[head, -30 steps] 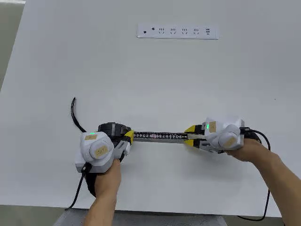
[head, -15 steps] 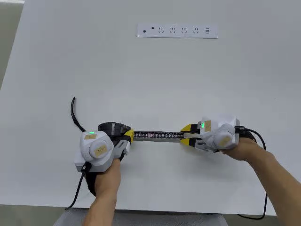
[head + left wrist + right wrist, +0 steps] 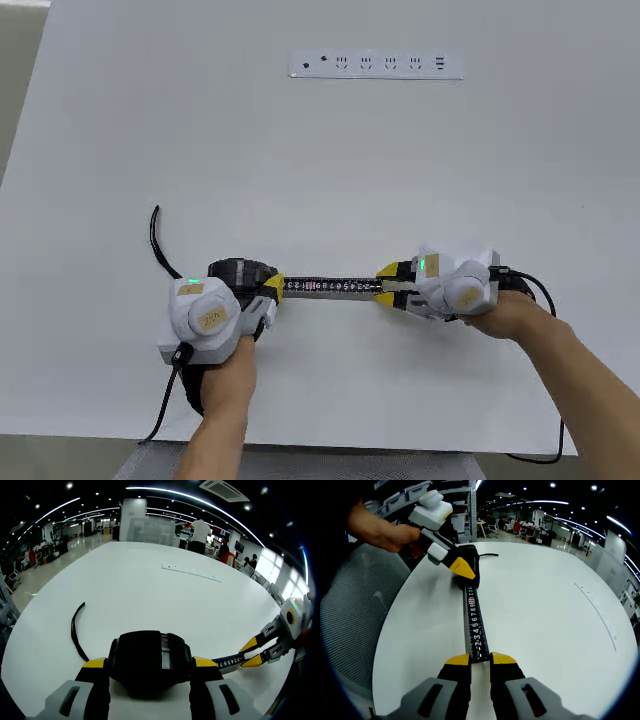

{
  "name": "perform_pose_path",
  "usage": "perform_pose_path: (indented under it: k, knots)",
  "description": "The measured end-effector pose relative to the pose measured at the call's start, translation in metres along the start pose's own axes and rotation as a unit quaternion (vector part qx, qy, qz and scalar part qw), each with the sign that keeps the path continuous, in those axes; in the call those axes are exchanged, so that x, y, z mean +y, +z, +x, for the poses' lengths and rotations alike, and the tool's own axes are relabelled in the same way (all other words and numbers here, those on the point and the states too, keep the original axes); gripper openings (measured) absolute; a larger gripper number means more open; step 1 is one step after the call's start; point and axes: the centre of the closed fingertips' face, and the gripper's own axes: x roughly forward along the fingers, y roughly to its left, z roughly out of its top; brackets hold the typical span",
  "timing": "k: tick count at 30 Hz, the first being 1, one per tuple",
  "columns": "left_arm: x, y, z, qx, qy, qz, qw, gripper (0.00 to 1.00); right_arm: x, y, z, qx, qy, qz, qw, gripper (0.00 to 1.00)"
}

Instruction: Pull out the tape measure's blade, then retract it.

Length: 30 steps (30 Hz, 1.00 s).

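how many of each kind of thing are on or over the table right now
tape measure: 1
gripper: 2, the left gripper and the right gripper
power strip: 1
black strap: 1
total: 5

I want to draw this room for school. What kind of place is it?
Probably a big open office or lab hall. The work happens on a wide white table with a power strip on it, long light strips run across the ceiling, and people stand far behind.
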Motion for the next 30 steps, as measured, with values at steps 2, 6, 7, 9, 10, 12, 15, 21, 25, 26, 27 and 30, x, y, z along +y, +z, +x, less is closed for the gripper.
perform_pose_path:
  k: [2, 6, 7, 9, 10, 12, 15, 21, 25, 26, 27, 30]
  knots:
    - [0.000, 0.000, 0.000, 0.000, 0.000, -0.001, 1.0000, 0.61, 0.000, 0.001, 0.002, 0.000, 0.000, 0.000, 1.0000, 0.12]
    - [0.000, 0.000, 0.000, 0.000, 0.000, -0.002, 1.0000, 0.61, 0.001, 0.004, 0.003, -0.001, 0.000, 0.000, 1.0000, 0.12]
    - [0.000, 0.000, 0.000, 0.000, 0.000, -0.002, 1.0000, 0.61, 0.001, 0.004, 0.004, -0.001, 0.000, 0.000, 1.0000, 0.12]
    - [0.000, 0.000, 0.000, 0.000, -0.001, -0.002, 1.0000, 0.61, 0.001, 0.005, 0.005, -0.002, 0.000, 0.000, 1.0000, 0.12]
    - [0.000, 0.000, 0.000, 0.000, -0.001, -0.003, 1.0000, 0.61, 0.001, 0.006, 0.006, -0.002, 0.000, 0.000, 1.0000, 0.12]
    - [0.000, 0.000, 0.000, 0.000, -0.001, -0.002, 1.0000, 0.61, 0.001, 0.007, 0.008, -0.003, 0.001, 0.001, 1.0000, 0.12]
    - [0.000, 0.000, 0.000, 0.000, -0.001, -0.003, 1.0000, 0.61, 0.001, 0.009, 0.009, -0.004, 0.002, 0.001, 1.0000, 0.12]
    - [0.001, 0.000, 0.000, 0.001, -0.001, -0.002, 1.0000, 0.61, 0.002, 0.013, 0.014, -0.006, 0.004, 0.004, 1.0000, 0.12]
    - [0.001, 0.000, 0.000, 0.001, -0.002, -0.001, 1.0000, 0.61, 0.003, 0.016, 0.019, -0.008, 0.006, 0.005, 0.9999, 0.12]
    - [0.001, 0.000, 0.000, 0.001, -0.002, -0.001, 1.0000, 0.61, 0.004, 0.017, 0.020, -0.009, 0.007, 0.005, 0.9999, 0.12]
    - [0.001, 0.000, 0.000, 0.002, -0.002, 0.000, 1.0000, 0.61, 0.004, 0.017, 0.021, -0.009, 0.007, 0.006, 0.9999, 0.12]
    - [0.000, 0.000, 0.000, 0.002, -0.002, 0.000, 1.0000, 0.61, 0.004, 0.018, 0.023, -0.010, 0.008, 0.007, 0.9999, 0.12]
